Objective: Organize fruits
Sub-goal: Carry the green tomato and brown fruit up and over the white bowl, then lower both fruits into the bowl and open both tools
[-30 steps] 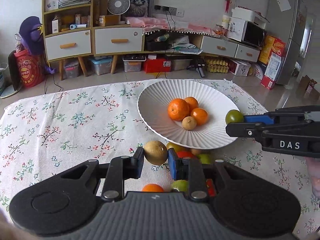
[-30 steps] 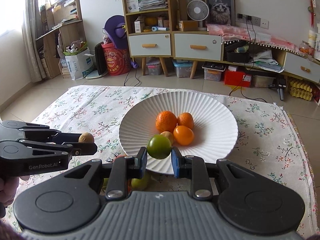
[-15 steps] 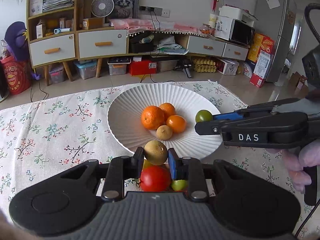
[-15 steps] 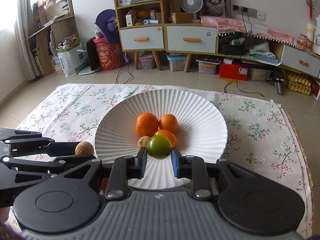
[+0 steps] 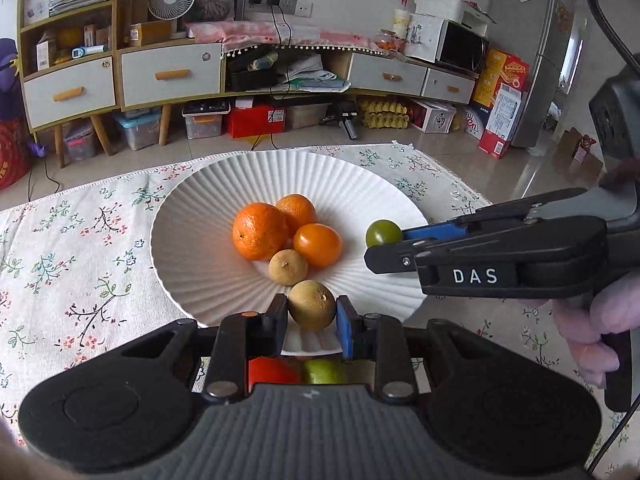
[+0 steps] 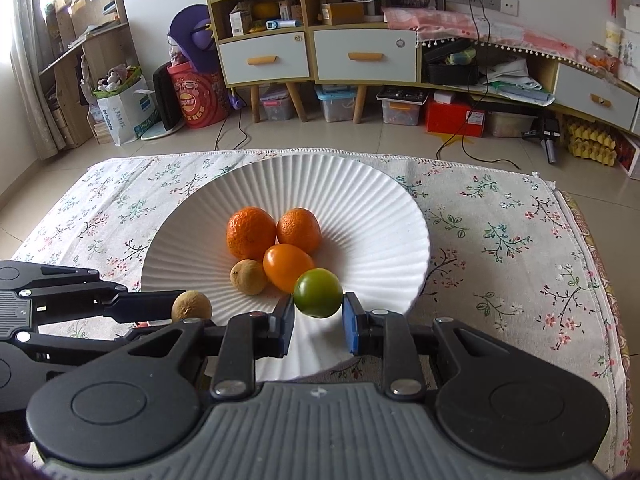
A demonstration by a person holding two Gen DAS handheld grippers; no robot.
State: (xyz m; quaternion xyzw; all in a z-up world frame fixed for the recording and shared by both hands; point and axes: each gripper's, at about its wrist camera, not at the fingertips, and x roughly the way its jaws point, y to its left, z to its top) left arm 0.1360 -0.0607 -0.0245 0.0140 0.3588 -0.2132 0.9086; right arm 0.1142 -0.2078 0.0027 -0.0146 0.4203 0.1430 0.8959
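The left gripper (image 5: 312, 316) is clamping a dull brown, rough-skinned fruit (image 5: 312, 305) over the near rim of the ribbed white plate (image 6: 360, 208). The right gripper (image 6: 318, 318) is pinching a glossy green fruit (image 6: 318, 293) above the plate, beside three oranges (image 6: 251, 233).

Low table covered by a white floral tablecloth (image 6: 500, 232), fringe along the far edge, tiled floor (image 6: 400, 136) beyond. A big white ribbed plate (image 6: 360, 200) sits directly on the cloth, about centre. Beside the plate's near rim, on the cloth, a red tomato (image 5: 274, 370) and a green fruit (image 5: 324, 371) lie side by side, close together, both partly hidden in the left wrist view. Cloth to the left and right of the plate shows only flower print. Whether more lies near the tomato can't be told
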